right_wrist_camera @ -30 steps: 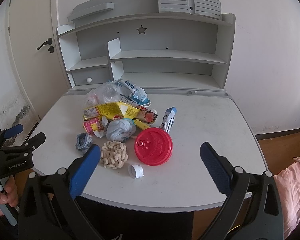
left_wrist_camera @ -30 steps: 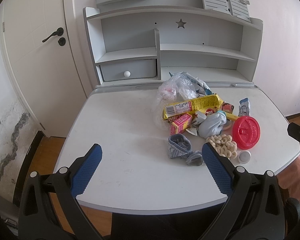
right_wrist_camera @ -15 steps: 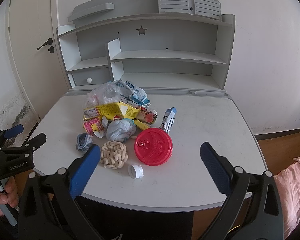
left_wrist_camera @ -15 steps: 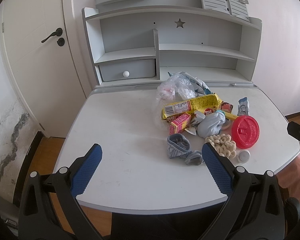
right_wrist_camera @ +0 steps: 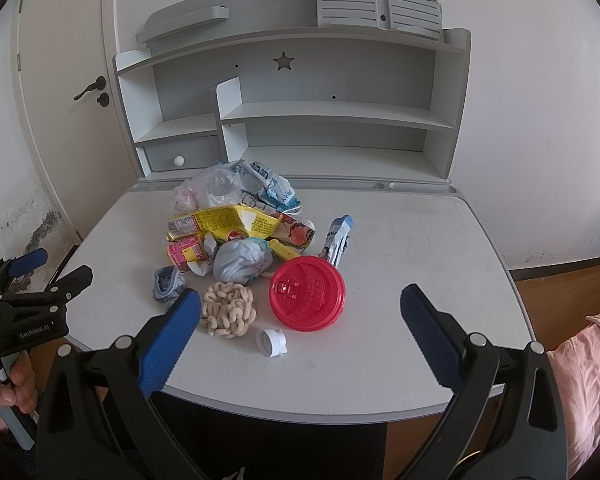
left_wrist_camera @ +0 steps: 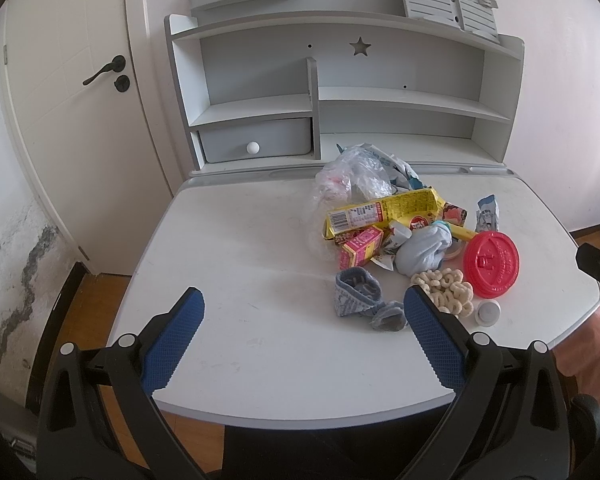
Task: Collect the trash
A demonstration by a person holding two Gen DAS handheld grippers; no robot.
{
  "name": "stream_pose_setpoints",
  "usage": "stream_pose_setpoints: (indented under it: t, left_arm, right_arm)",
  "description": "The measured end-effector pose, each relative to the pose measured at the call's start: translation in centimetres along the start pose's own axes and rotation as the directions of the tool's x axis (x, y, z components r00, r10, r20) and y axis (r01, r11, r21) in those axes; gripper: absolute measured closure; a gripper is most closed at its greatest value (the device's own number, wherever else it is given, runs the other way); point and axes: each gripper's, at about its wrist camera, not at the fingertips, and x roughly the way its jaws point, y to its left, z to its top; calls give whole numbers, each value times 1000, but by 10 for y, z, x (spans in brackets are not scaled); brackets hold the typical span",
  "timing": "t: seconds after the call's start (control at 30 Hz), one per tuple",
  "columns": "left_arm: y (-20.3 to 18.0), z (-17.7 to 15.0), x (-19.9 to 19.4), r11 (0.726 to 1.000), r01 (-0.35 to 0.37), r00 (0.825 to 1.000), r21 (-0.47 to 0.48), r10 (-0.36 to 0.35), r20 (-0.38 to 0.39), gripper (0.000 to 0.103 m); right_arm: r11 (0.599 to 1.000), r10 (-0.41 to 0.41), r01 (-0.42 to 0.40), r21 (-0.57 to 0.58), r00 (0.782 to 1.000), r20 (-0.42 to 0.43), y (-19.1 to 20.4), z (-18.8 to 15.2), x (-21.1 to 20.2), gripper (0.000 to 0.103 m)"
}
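Observation:
A pile of trash lies on the grey desk (left_wrist_camera: 228, 280): a clear plastic bag (left_wrist_camera: 352, 176), a yellow wrapper (left_wrist_camera: 384, 212), a pink carton (left_wrist_camera: 360, 250), a blue cloth ball (left_wrist_camera: 420, 252), a grey sock (left_wrist_camera: 360, 300), a beige ring scrunchie (right_wrist_camera: 228, 308), a red lid (right_wrist_camera: 307, 294), a small white cap (right_wrist_camera: 271, 342) and a blue-white packet (right_wrist_camera: 338, 238). My left gripper (left_wrist_camera: 300, 340) is open and empty over the desk's near edge, left of the pile. My right gripper (right_wrist_camera: 298, 336) is open and empty, near the lid and cap.
A grey shelf unit (left_wrist_camera: 340, 100) with a small drawer (left_wrist_camera: 256, 142) stands at the back of the desk. A white door (left_wrist_camera: 68, 100) is to the left. The left gripper also shows in the right wrist view (right_wrist_camera: 24, 300) at the left edge.
Both grippers stay open and nearly still; the views have barely shifted.

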Motion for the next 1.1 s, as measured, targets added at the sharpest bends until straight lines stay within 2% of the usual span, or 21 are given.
stream_pose_setpoints:
  t: [0.53,0.8,0.97,1.03,1.07,1.1]
  left_arm:
    - [5,-1,7,1000,11,1000,-4,-11,-17,6]
    - [4,0,55,999,41,993,0,-41,-110,6]
    - [-10,1,98,995,99,972,-21,-102,-210,6]
    - [-15,-1,112,994,104,967,-27,-107,-233,8]
    - [-16,-3,118,993,109,962,-34,-114,-247,11]
    - [-18,-4,123,993,115,958,-36,-120,-260,19]
  right_arm:
    - [1000,17,-17,18,1000,-9,-4,1,3,7]
    - [997,22,-18,72,998,-54,-25,-1,22,7]
    - [996,21,-14,84,996,-81,-33,-4,38,7]
    - [996,14,-6,87,995,-98,-36,-6,48,7]
    - [996,16,-7,89,995,-101,-38,-7,51,7]
    - [996,19,-9,91,994,-110,-40,-7,57,7]
